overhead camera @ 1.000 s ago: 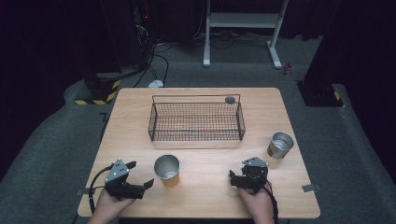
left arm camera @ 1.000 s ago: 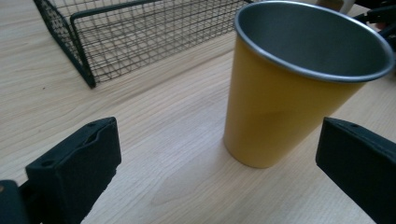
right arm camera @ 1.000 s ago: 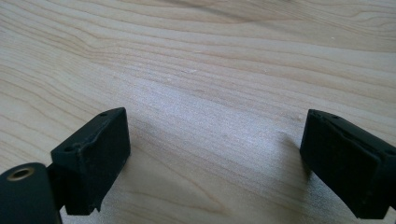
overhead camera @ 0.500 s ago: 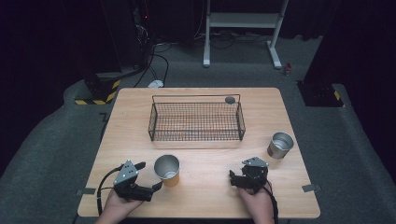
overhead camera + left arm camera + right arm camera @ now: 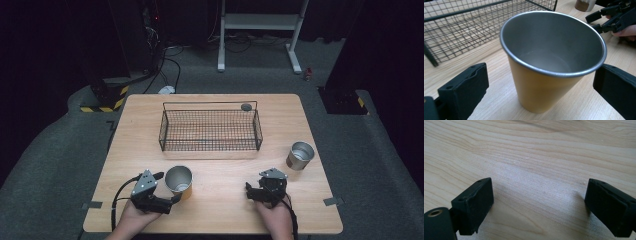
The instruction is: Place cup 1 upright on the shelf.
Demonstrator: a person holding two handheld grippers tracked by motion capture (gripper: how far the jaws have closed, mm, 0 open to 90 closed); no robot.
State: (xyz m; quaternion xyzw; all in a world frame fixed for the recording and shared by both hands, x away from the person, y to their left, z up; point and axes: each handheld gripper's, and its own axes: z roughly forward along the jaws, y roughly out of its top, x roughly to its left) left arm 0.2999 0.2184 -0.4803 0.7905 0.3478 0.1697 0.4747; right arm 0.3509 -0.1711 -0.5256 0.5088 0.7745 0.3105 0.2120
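A yellow cup with a steel inside [image 5: 178, 180] [image 5: 549, 65] stands upright near the table's front left. My left gripper [image 5: 172, 197] [image 5: 544, 92] is open, its jaws on either side of the cup and apart from its wall. My right gripper [image 5: 248, 192] [image 5: 539, 205] rests open on the bare wood at the front right, nothing between its jaws. A second metal cup [image 5: 300, 155] [image 5: 584, 3] stands at the right side of the table.
A black wire basket [image 5: 210, 130] [image 5: 461, 27] sits in the middle of the table [image 5: 220, 210], with a small dark round thing [image 5: 246, 107] at its back right corner. A white frame stands on the floor behind.
My left gripper has slid right and forward until its open jaws flank the yellow cup. The right gripper and both cups have stayed put.
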